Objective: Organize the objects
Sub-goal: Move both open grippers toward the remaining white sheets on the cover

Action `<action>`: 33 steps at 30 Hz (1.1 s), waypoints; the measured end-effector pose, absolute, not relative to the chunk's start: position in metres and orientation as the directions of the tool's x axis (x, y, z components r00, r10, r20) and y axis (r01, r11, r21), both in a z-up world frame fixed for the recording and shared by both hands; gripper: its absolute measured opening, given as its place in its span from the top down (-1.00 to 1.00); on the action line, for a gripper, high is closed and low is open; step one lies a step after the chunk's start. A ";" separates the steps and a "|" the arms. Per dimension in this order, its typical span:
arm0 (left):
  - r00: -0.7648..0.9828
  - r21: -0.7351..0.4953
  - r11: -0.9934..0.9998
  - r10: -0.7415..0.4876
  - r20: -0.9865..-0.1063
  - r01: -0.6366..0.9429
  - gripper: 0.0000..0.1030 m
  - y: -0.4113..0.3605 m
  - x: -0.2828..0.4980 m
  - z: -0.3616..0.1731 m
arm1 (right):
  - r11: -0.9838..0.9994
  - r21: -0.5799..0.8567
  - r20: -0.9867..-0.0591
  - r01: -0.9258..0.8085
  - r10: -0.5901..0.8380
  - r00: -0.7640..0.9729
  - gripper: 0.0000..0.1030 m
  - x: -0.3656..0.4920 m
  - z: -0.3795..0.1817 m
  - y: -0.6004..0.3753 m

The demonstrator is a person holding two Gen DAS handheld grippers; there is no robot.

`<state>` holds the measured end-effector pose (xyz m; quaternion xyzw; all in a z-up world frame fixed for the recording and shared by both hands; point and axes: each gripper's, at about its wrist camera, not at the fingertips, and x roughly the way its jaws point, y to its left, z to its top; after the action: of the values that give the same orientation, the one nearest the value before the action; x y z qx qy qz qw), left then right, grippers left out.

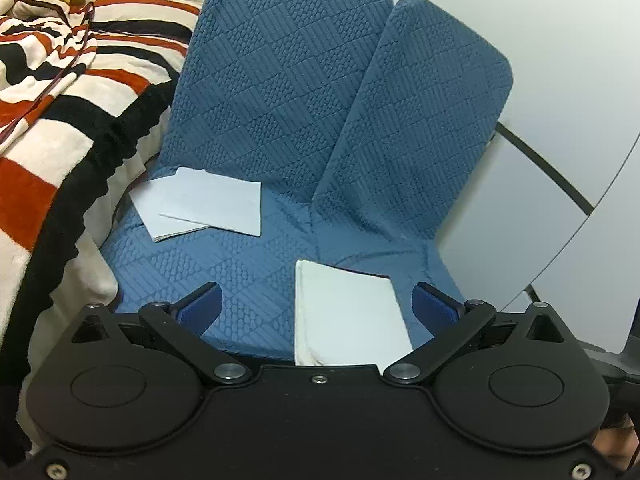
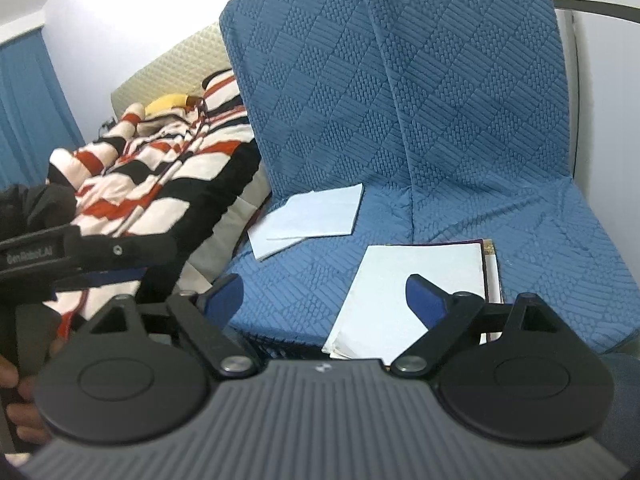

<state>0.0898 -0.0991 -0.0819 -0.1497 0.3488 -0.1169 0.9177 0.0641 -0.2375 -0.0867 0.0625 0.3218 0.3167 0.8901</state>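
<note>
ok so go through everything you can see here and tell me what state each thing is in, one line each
left hand-held gripper: open, holding nothing
right hand-held gripper: open, holding nothing
book: closed, flat at seat front
loose papers: overlapping, flat on seat
striped blanket: rumpled beside seat

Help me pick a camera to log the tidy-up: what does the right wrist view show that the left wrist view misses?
Only the right wrist view shows the left gripper from the side, a blue curtain and the dark cover under the near book. Only the left shows the grey panels. Both show the blue seat, the near book, the far papers and the striped blanket.
</note>
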 end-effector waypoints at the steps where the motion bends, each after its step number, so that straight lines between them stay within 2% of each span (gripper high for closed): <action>1: 0.727 -0.355 0.928 -0.320 -0.607 0.112 -0.97 -0.099 0.091 -0.083 | 0.793 0.306 -0.536 -0.526 0.601 0.594 -0.74 0.064 -0.087 -0.237; 16: 0.712 -0.329 0.939 -0.298 -0.636 0.099 -0.97 -0.109 0.115 -0.110 | 0.805 0.270 -0.554 -0.528 0.578 0.599 -0.74 0.083 -0.117 -0.221; 28: 0.729 -0.314 0.948 -0.249 -0.638 0.049 -0.97 -0.104 0.164 -0.153 | 0.797 0.224 -0.558 -0.561 0.577 0.597 -0.74 0.120 -0.146 -0.200; 33: 0.721 -0.293 0.955 -0.240 -0.650 0.054 -0.97 -0.104 0.185 -0.167 | 0.796 0.246 -0.588 -0.554 0.576 0.567 -0.74 0.138 -0.158 -0.192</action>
<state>0.1853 -0.1038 -0.1666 -0.1278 0.3647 -0.0800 0.9188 0.1378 -0.1923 -0.1576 0.0169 0.3386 0.3192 0.8850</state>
